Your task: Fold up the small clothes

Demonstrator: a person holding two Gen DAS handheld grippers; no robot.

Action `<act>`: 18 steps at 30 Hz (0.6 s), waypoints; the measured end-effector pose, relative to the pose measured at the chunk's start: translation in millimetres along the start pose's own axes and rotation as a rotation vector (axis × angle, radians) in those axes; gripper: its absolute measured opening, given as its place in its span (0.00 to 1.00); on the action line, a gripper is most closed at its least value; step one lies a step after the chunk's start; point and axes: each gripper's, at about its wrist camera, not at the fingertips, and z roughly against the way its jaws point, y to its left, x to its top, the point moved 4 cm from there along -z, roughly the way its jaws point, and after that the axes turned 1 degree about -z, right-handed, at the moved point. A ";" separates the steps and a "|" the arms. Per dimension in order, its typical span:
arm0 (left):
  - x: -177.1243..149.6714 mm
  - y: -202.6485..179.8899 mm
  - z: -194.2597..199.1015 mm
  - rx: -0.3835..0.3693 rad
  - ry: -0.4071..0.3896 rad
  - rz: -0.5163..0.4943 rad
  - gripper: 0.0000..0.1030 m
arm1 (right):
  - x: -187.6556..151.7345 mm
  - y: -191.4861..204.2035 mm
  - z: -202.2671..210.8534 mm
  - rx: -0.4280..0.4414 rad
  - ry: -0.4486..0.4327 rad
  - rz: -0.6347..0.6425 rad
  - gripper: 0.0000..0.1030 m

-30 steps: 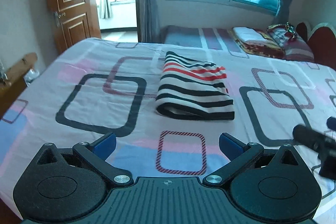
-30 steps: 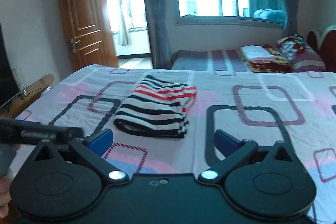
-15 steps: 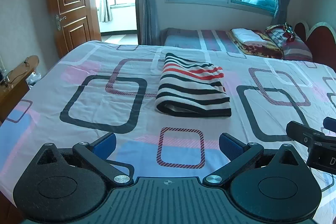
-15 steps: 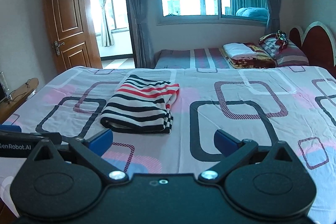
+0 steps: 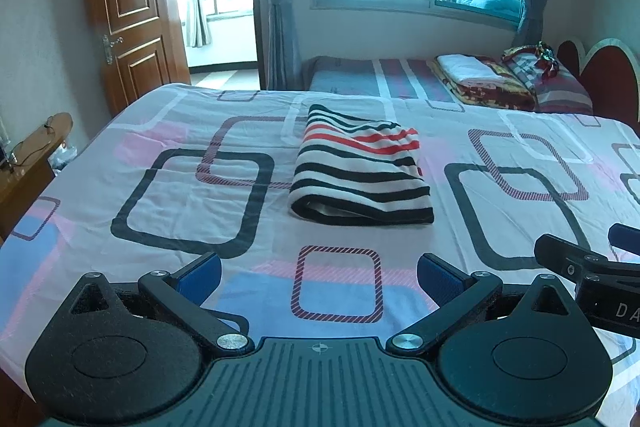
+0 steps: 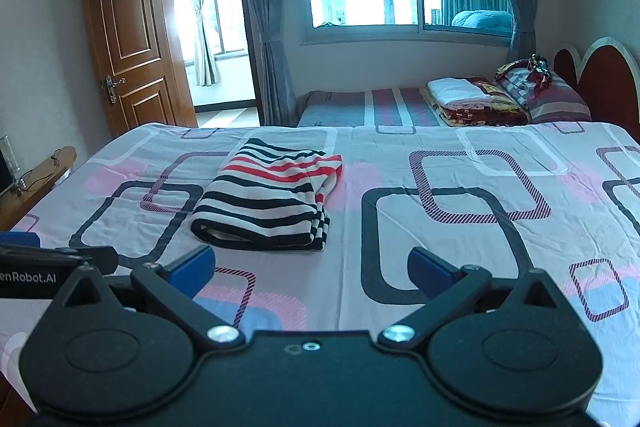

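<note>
Left wrist view: the left gripper (image 5: 318, 277) gapes empty at bottom; the right gripper (image 5: 592, 267) is cut off at right edge. The folded striped garment (image 5: 360, 171) lies mid-frame on the bed (image 5: 120, 195).

Right wrist view: the right gripper's jaws stand apart, garment left of centre, door (image 6: 132, 39) upper left.

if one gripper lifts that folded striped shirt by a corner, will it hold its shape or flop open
The striped shirt would probably flop open: it is soft cloth in loose layers, with nothing holding the fold. It looks light, so it should lift easily. Pushed across the bedsheet, it would likely bunch up.
</note>
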 end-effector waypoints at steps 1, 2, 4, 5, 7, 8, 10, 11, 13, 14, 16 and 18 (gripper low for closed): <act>0.0 -0.9 -0.2 -0.001 0.000 -0.001 1.00 | 0.8 -0.6 -0.6 0.001 0.001 -0.001 0.99; -0.3 -1.5 -0.6 -0.005 0.003 -0.002 1.00 | 0.8 -0.5 -0.6 0.001 0.000 -0.001 0.99; -0.1 -3.3 -0.9 -0.007 0.003 -0.004 1.00 | 0.8 -0.6 -0.7 0.000 0.001 0.001 0.99; -0.2 -4.5 -0.8 -0.010 0.004 -0.007 1.00 | 0.7 -0.7 -0.8 -0.001 0.001 0.001 0.99; -0.1 -6.9 -0.9 -0.013 0.004 -0.010 1.00 | -0.3 -2.7 -1.0 0.001 0.004 -0.001 0.99; 0.1 -7.7 -1.0 -0.014 0.002 -0.011 1.00 | -0.7 -3.0 -1.2 0.002 0.006 -0.001 0.99; 0.3 -9.0 -1.5 -0.019 0.003 -0.012 1.00 | -1.3 -3.4 -2.3 0.003 0.011 -0.002 0.99; 0.4 -9.8 -1.8 -0.021 0.003 -0.013 1.00 | -2.0 -3.5 -2.3 0.004 0.012 -0.002 0.99; 0.3 -10.9 -3.6 -0.023 0.007 -0.013 1.00 | -2.4 -4.1 -2.7 0.004 0.013 -0.001 0.99; 0.4 -11.1 -5.1 -0.028 0.011 -0.013 1.00 | -2.6 -4.1 -2.9 0.004 0.014 -0.001 0.99; 0.0 -11.4 -7.9 -0.030 0.018 -0.010 1.00 | -3.8 -4.8 -3.4 0.006 0.017 -0.002 0.99; -0.1 -11.5 -11.0 -0.034 0.026 -0.009 1.00 | -4.7 -5.2 -4.2 0.005 0.019 -0.001 0.99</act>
